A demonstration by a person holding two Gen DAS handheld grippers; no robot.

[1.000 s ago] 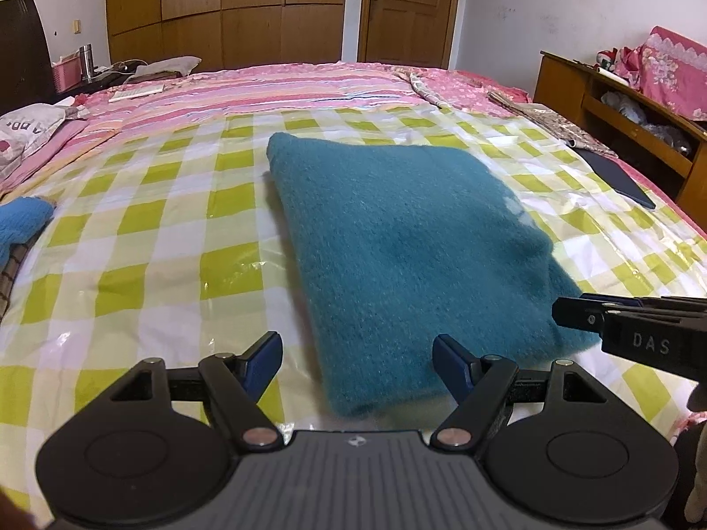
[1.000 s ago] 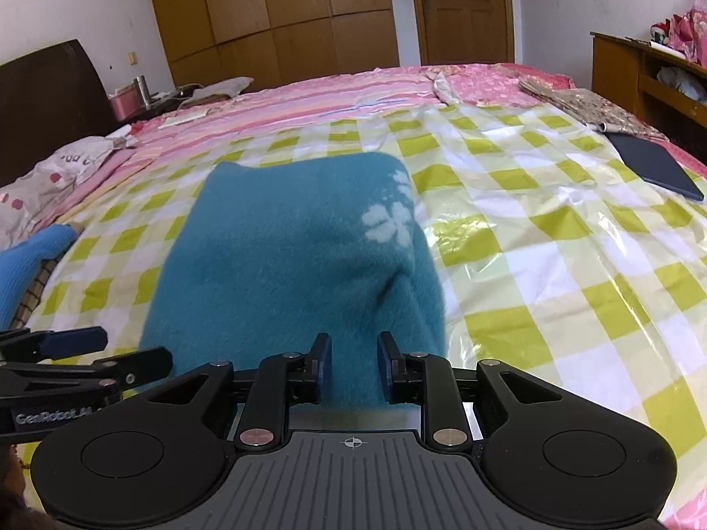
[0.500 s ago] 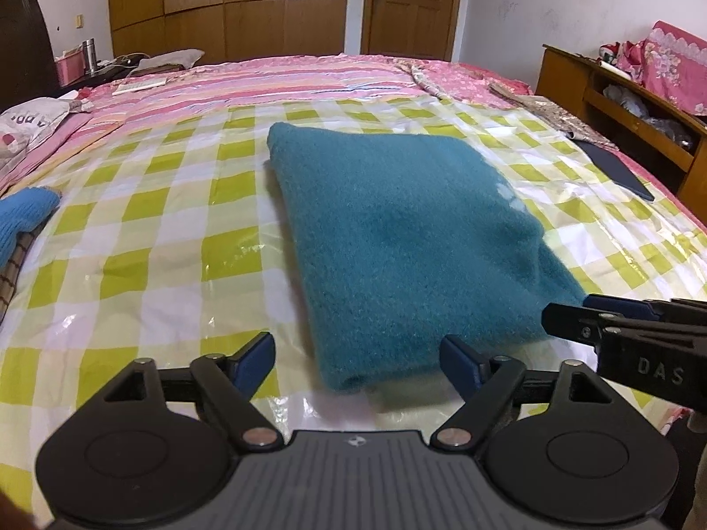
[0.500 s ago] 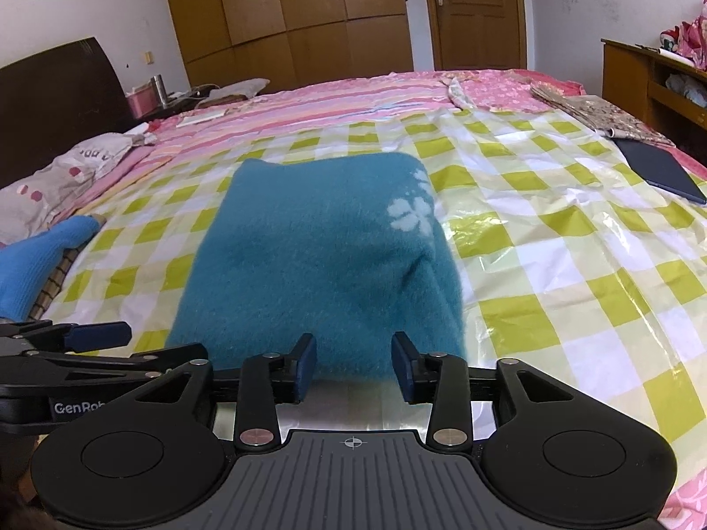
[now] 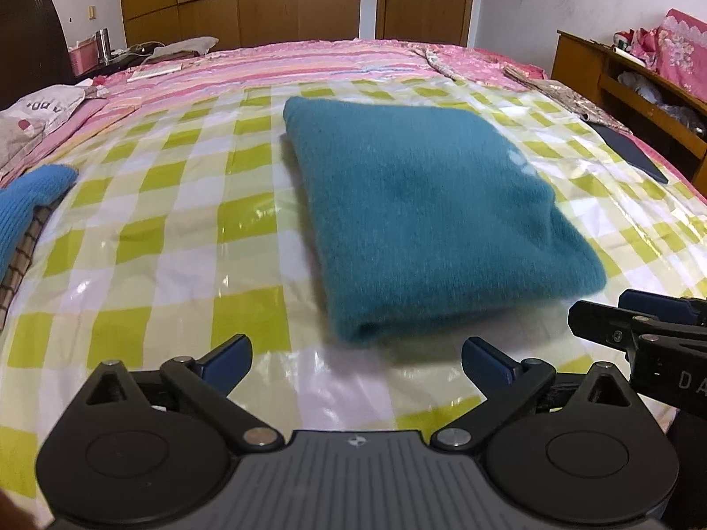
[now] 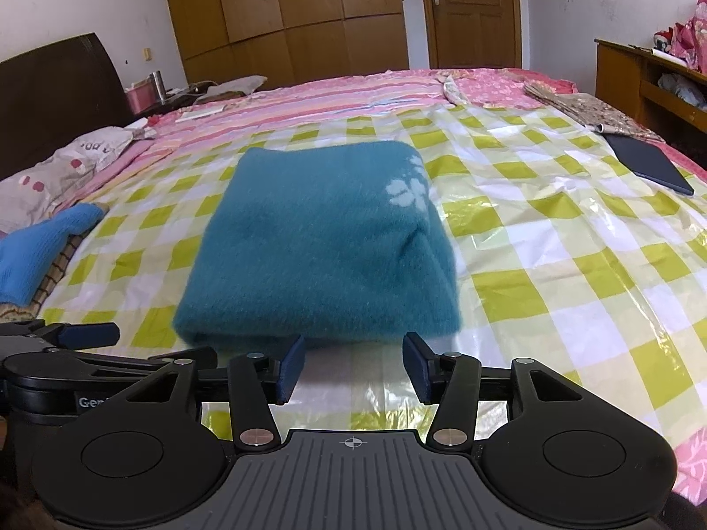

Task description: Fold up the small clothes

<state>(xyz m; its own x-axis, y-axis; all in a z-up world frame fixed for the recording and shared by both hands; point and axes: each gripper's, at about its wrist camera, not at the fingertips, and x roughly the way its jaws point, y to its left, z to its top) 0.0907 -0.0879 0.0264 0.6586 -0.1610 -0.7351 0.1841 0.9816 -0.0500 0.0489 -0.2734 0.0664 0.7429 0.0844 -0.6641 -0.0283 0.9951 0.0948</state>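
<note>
Left wrist view: the folded teal garment (image 5: 424, 216) lies on the bed's checked plastic sheet (image 5: 176, 238), just ahead of the left claw (image 5: 355, 360), whose jaws have just been opening and stand wide, empty. The right claw (image 6: 353, 364), half open after opening too, holds nothing, its tips just short of the garment's near edge.

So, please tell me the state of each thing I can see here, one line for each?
teal garment: folded, lying flat on the checked sheet, released.
left tool: open, just widened, nothing between its fingers.
right tool: open, just widened, garment edge ahead, untouched.
door: closed.
</note>
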